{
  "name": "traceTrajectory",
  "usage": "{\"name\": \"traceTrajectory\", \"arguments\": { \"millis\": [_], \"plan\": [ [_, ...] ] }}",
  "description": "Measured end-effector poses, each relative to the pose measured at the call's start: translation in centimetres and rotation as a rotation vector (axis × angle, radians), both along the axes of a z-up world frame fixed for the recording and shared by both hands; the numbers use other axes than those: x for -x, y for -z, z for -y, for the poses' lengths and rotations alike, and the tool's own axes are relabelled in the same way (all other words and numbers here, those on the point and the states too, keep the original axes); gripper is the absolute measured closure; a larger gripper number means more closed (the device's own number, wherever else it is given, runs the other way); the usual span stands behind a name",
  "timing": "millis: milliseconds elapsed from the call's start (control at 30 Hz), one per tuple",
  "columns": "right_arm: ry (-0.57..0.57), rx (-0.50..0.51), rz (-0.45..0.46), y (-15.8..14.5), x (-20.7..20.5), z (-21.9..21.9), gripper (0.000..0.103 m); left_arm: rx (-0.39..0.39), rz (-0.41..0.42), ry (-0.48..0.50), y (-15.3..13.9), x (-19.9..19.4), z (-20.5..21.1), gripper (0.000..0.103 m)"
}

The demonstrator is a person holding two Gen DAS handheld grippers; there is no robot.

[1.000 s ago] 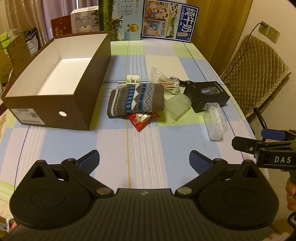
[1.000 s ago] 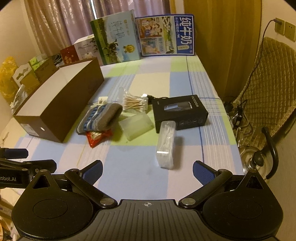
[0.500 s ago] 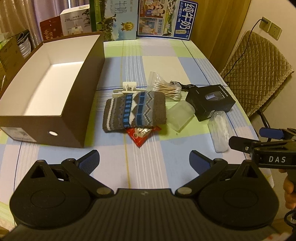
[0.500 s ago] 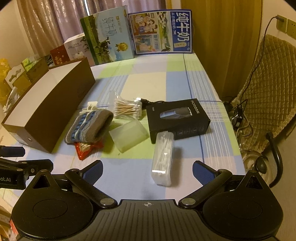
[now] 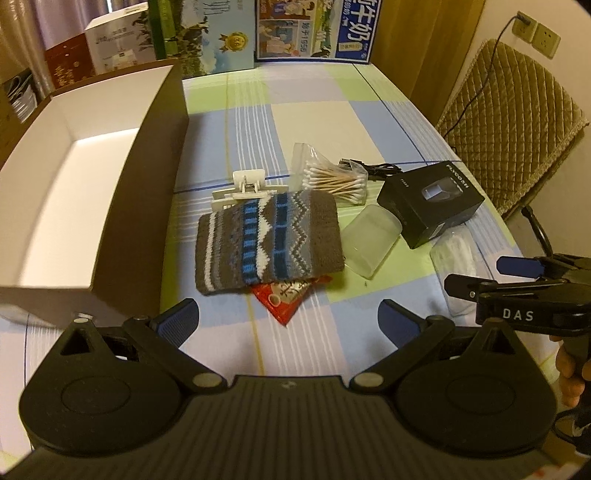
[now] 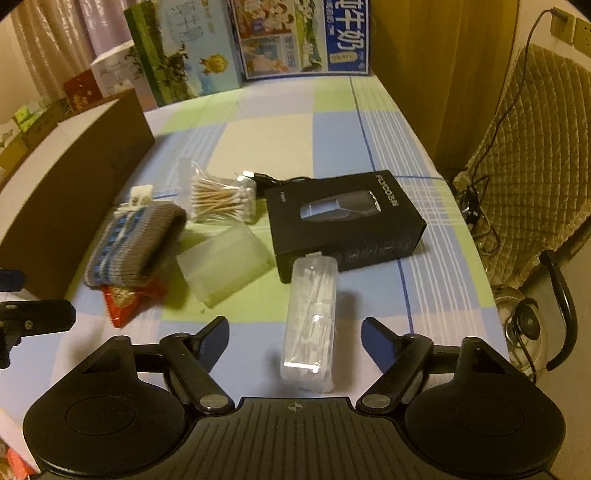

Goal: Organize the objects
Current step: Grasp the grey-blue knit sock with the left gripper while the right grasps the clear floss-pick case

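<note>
Clear swab packet (image 6: 312, 321) between parted right fingers (image 6: 210, 341), untouched.

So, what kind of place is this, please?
Most likely a room in a home: a table with a checked cloth, a quilted chair cover, curtains behind, and milk cartons stacked at the far end.

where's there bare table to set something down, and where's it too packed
Free: the far stretch of tablecloth between the milk cartons and the cotton swab bag, and the near strip in front of the left gripper. The brown box shows a bare floor. Crowded: the cluster from knit pouch through frosted case to black box.
</note>
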State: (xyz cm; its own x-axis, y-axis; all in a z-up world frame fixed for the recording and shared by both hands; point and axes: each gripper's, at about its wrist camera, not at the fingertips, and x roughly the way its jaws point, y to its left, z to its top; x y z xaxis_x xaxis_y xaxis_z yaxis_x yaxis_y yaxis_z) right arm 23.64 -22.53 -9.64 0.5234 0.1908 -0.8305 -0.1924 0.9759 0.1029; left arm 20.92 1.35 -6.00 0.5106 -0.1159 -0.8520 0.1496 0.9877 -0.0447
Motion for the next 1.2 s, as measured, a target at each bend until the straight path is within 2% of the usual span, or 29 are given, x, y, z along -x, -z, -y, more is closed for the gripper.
{"name": "traceTrajectory", "arguments": {
  "millis": [300, 367, 467, 833, 1100, 1200],
  "plan": [
    [0.035, 0.035, -0.042, 2.6, -1.6, -0.6, 0.051, -0.018, -0.02, 0.048, 2.0, -2.8, 0.1, 0.001],
    [0.046, 0.046, -0.043, 2.9, -1.8, -0.6, 0.065, -0.02, -0.021, 0.058, 2.3, -3.4, 0.1, 0.001],
    [0.057, 0.054, -0.034, 3.0, -1.8, -0.3, 0.076, -0.028, -0.024, 0.072, 2.8, -4.2, 0.1, 0.001],
    [0.127, 0.033, -0.012, 2.0, -1.5, 0.6, 0.076, 0.019, -0.038, 0.071, 4.1, -7.1, -0.1, 0.001],
    [0.182, 0.039, -0.006, 1.3, -1.3, 1.7, 0.076, -0.009, -0.056, 0.051, 6.1, -9.6, 0.6, 0.001],
    [0.199, 0.037, -0.01, 1.2, -1.0, 2.2, 0.076, -0.001, -0.054, 0.043, 6.5, -9.9, 0.3, 0.01]
  ]
}}
